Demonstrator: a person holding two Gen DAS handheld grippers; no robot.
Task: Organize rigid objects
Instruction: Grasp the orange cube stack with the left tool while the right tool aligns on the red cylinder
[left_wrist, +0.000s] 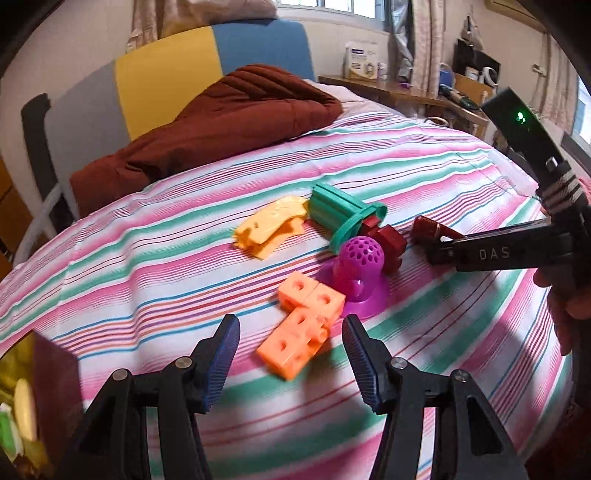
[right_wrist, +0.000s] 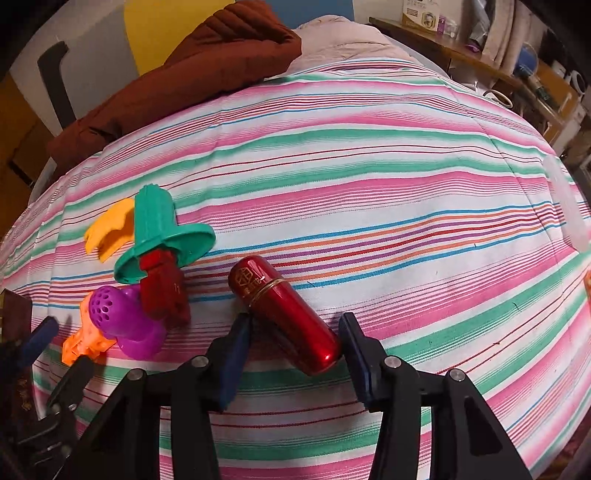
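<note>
Toys lie on a striped bedsheet (left_wrist: 406, 166). My left gripper (left_wrist: 290, 338) is open, its fingers either side of an orange block piece (left_wrist: 301, 325). Behind it stand a purple perforated ball on a base (left_wrist: 360, 275), a dark red piece (left_wrist: 388, 243), a green flanged cup on its side (left_wrist: 341, 212) and yellow flat pieces (left_wrist: 271, 229). My right gripper (right_wrist: 293, 338) is open around a red metal cylinder (right_wrist: 282, 314), which lies between the fingers on the sheet. The cylinder's end (left_wrist: 424, 227) shows in the left wrist view beside the right gripper.
A brown quilt (left_wrist: 221, 122) lies at the head of the bed, with a yellow and blue headboard (left_wrist: 207, 62) behind. A wooden desk with boxes (left_wrist: 399, 86) stands at the far right. A dark box (left_wrist: 33, 398) sits at the left edge.
</note>
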